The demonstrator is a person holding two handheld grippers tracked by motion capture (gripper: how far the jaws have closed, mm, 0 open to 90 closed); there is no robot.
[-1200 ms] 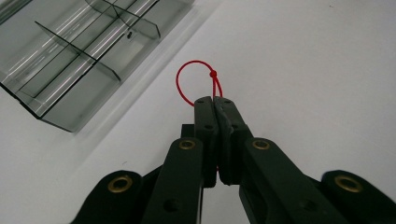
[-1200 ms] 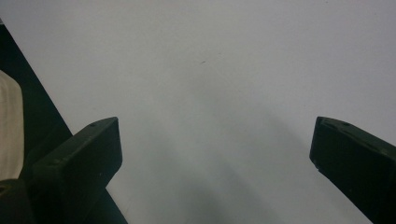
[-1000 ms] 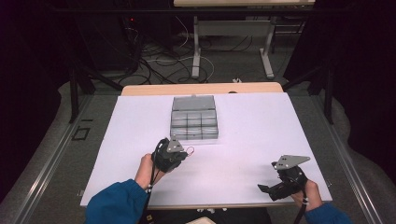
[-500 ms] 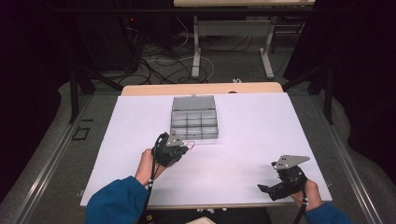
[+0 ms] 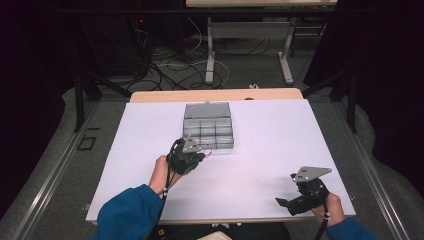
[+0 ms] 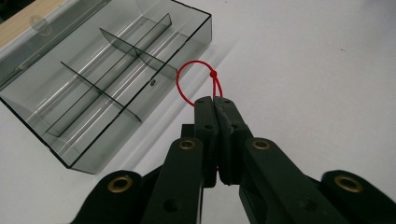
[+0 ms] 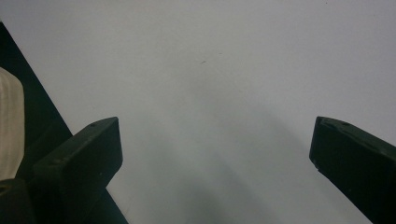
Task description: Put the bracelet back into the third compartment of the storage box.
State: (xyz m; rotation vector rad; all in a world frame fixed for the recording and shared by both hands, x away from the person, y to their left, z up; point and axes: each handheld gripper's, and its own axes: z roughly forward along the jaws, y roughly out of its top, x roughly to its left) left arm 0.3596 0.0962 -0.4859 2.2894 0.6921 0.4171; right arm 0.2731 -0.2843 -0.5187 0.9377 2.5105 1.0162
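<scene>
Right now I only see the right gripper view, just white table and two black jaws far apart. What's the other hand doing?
Observer: The left gripper is shut on a red string loop.
Operator: Is there a box somewhere?
Observer: Yes, a clear grey organizer box with dividers, lid open, lies just past the loop.
Operator: Is anything in it?
Observer: Its compartments look empty in the left gripper view.
Operator: Where's my gripper?
Observer: The right gripper sits near the table's front right edge, away from the box.
</scene>
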